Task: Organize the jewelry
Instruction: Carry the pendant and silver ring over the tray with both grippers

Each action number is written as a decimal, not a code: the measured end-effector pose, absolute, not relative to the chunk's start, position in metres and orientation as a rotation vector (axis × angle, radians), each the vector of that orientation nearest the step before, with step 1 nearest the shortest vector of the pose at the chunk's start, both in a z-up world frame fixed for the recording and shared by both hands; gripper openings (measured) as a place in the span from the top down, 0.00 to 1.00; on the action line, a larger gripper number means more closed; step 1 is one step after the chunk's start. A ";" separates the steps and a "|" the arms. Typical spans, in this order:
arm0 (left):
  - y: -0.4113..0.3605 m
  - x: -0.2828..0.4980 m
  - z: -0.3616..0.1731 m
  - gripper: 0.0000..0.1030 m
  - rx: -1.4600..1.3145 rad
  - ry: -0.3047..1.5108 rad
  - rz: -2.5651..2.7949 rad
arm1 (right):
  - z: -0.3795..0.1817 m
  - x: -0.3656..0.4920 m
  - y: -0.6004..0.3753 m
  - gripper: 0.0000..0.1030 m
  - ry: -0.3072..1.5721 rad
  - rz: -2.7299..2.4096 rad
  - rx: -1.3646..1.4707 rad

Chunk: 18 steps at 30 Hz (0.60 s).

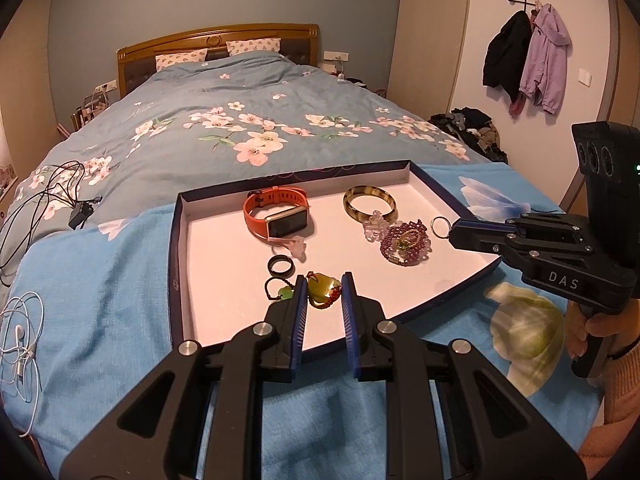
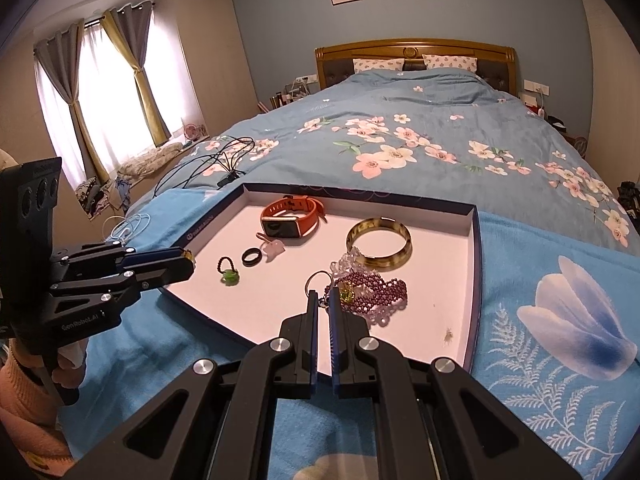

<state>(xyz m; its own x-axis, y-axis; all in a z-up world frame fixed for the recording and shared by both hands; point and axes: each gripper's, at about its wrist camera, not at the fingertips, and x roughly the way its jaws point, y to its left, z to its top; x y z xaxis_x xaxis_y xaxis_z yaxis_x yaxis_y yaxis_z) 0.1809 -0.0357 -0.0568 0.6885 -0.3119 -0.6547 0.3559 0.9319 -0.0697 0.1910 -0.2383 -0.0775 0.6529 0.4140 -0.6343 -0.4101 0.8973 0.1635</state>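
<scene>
A shallow white-lined tray (image 1: 176, 264) with dark blue walls lies on a blue blanket at the foot of the bed. My left gripper (image 1: 324, 280) hovers over its near edge, shut on a yellow-green jade pendant (image 1: 325, 294) with a red patch. My right gripper (image 2: 323, 296) is shut on a silver metal ring (image 2: 319, 273), just above a purple bead bracelet (image 2: 372, 286). Also in the tray are an orange smartwatch (image 1: 280, 216), an amber bangle (image 1: 370, 204), a clear crystal bracelet (image 1: 374, 226), a black ring (image 1: 281, 266), a pink charm (image 1: 298, 250) and a green bead on a black loop (image 2: 230, 274).
Black cables (image 1: 60, 192) and white earphones (image 1: 20, 332) lie left of the tray on the bed. The floral quilt (image 1: 248, 128) stretches beyond it. Coats (image 1: 528, 60) hang on the right wall above a clothes pile (image 1: 476, 128). A hand in an orange sleeve (image 1: 600, 332) holds the right gripper.
</scene>
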 end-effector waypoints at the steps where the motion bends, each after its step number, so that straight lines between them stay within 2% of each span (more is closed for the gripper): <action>1: -0.036 0.181 -0.057 0.83 0.065 0.722 -0.372 | -0.079 0.192 -0.238 0.96 0.725 0.465 0.006; 18: -0.035 0.194 -0.066 0.83 0.065 0.747 -0.354 | -0.090 0.202 -0.232 0.97 0.763 0.457 -0.011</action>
